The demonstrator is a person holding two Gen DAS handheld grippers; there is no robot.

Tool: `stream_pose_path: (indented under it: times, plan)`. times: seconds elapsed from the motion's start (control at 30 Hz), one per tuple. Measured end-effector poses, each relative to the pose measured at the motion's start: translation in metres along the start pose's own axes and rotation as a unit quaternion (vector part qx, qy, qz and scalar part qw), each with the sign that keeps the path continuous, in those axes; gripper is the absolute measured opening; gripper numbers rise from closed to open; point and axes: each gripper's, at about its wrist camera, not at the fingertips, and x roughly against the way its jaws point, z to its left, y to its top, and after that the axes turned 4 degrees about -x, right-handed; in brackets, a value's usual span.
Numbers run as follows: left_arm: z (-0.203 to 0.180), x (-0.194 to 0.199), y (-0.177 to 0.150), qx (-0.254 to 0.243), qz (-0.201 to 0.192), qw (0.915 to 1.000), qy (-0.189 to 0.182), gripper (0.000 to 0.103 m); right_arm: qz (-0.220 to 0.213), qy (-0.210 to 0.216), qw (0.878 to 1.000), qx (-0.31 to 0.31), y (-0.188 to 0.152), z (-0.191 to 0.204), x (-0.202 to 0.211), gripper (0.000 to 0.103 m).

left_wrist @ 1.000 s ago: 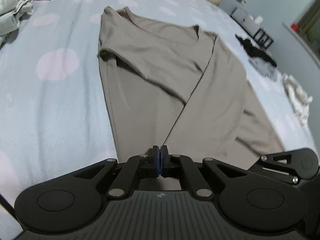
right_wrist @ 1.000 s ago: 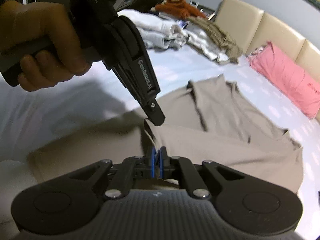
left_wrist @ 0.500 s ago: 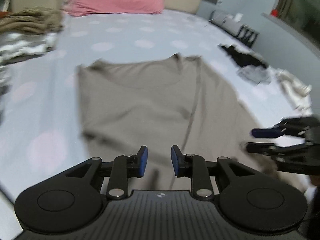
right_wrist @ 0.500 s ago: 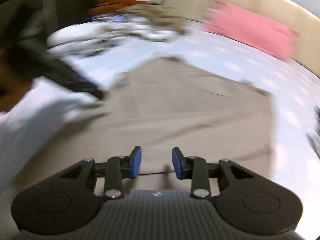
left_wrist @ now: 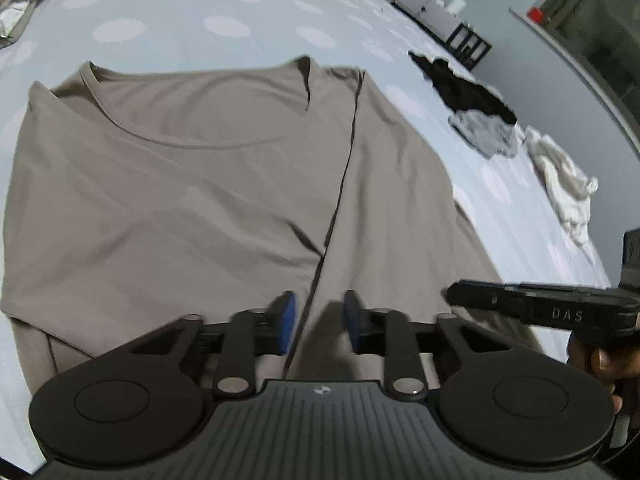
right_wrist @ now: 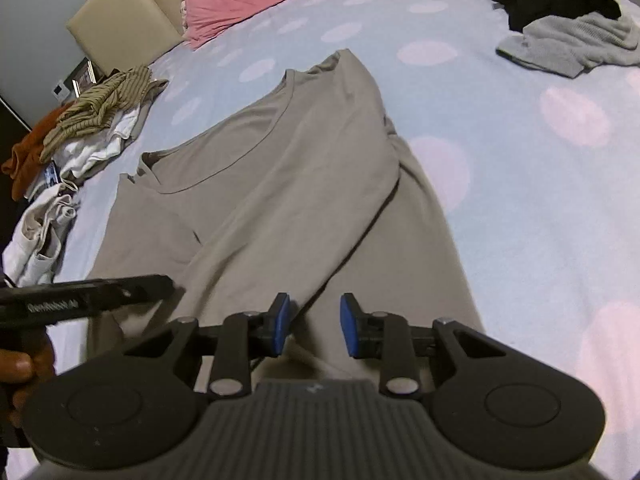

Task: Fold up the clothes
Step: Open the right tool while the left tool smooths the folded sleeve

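Now, from the left wrist, the left gripper (left_wrist: 316, 322) sits low in the frame, jaws apart and closing on nothing, above the shirt (left_wrist: 192, 184) spread across the bed (left_wrist: 224, 12). The right gripper (left_wrist: 452, 294) enters from the lower right edge. From the right wrist, the right gripper (right_wrist: 312, 330) is also apart and closing, empty, over the shirt (right_wrist: 304, 168); the left gripper (right_wrist: 168, 282) reaches in at lower left.

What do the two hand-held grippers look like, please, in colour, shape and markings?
Both are matte black. The left hand-held gripper and right hand-held gripper each have blue pads, jointed linkage arms with silver rivets, round discs either side and a ribbed grey body. White lettering runs along their sides.
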Motion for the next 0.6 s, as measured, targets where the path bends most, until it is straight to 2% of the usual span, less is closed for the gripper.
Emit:
stream_pose_path:
  times: [0.07, 0.13, 0.23, 0.33, 0.43, 0.5, 0.53, 0.6]
  plan:
    - [0.002, 0.000, 0.000, 0.001, -0.001, 1.0000, 0.007, 0.000, 0.001, 0.001, 1.000, 0.002, -0.001, 0.000, -0.003, 0.008]
    - [0.012, 0.003, -0.001, 0.033, -0.009, 0.9994, 0.001, 0.000, 0.001, 0.004, 1.000, -0.001, 0.001, -0.002, -0.006, 0.001]
    - [0.025, 0.008, -0.003, 0.067, -0.016, 0.9976, 0.013, 0.000, -0.003, 0.004, 1.000, -0.018, 0.001, -0.012, -0.004, 0.000]
    - [0.027, 0.009, -0.005, 0.074, -0.014, 0.9972, 0.005, 0.000, 0.000, 0.019, 0.998, -0.052, 0.002, -0.027, 0.000, 0.000]
    - [0.024, 0.004, -0.002, 0.073, 0.005, 0.9974, -0.002, 0.002, 0.008, 0.050, 0.995, -0.088, 0.002, -0.037, -0.001, 0.007]
    - [0.022, 0.005, 0.002, 0.064, 0.007, 0.9979, 0.001, 0.013, 0.011, 0.063, 0.992, -0.105, 0.003, -0.038, -0.005, 0.015]
    - [0.020, 0.007, 0.004, 0.057, 0.004, 0.9984, 0.005, 0.015, 0.007, 0.068, 0.991, -0.115, 0.004, -0.038, -0.007, 0.022]
    - [0.014, 0.014, 0.008, 0.032, -0.008, 0.9991, 0.027, 0.020, -0.003, 0.075, 0.989, -0.130, 0.006, -0.038, -0.010, 0.025]
